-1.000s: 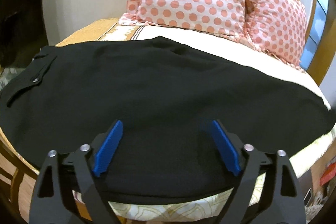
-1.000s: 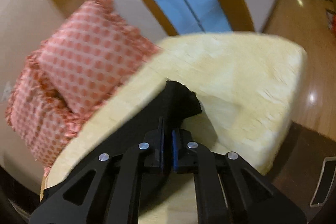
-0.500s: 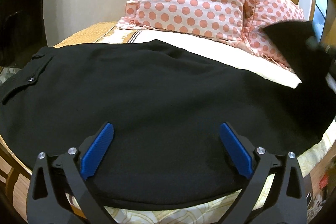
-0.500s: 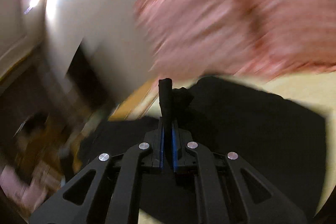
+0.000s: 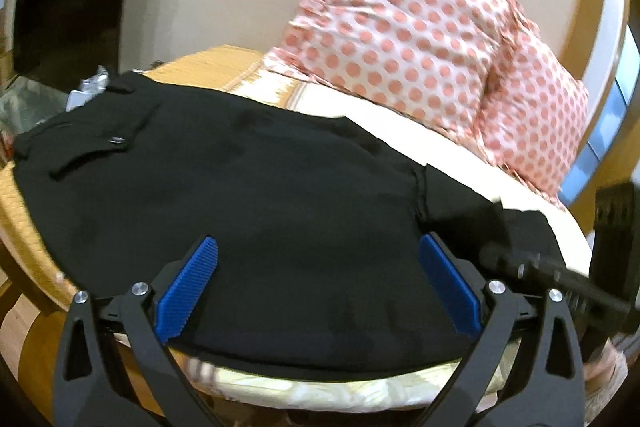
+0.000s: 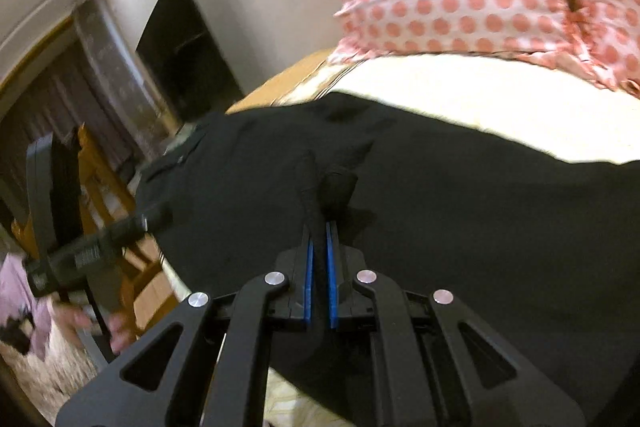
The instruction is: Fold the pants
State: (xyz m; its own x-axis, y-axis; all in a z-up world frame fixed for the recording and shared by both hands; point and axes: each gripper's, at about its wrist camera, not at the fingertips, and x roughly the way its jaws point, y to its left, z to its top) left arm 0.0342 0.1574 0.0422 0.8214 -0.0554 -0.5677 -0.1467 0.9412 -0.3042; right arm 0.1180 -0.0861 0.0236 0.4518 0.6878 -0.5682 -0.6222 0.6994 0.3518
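Observation:
Black pants (image 5: 256, 187) lie spread across the bed, waistband and pocket at the left. My left gripper (image 5: 318, 267) is open wide, its blue pads just above the near edge of the pants, holding nothing. My right gripper (image 6: 319, 231) is shut on the pants' leg end (image 6: 320, 183), which it holds over the middle of the pants (image 6: 460, 211). The folded-over leg shows at the right in the left wrist view (image 5: 480, 219), with the right gripper's body (image 5: 560, 279) beside it.
Two pink polka-dot pillows (image 5: 420, 39) lean on the wall behind the pants. The cream bed sheet (image 6: 440, 91) lies beyond the pants. A wooden frame (image 6: 104, 187) and floor lie left of the bed. The bed edge (image 5: 320, 383) is just under my left gripper.
My right gripper has swung the leg end from the bed's far right over onto the middle of the pants. My left gripper has opened wider and shifted slightly.

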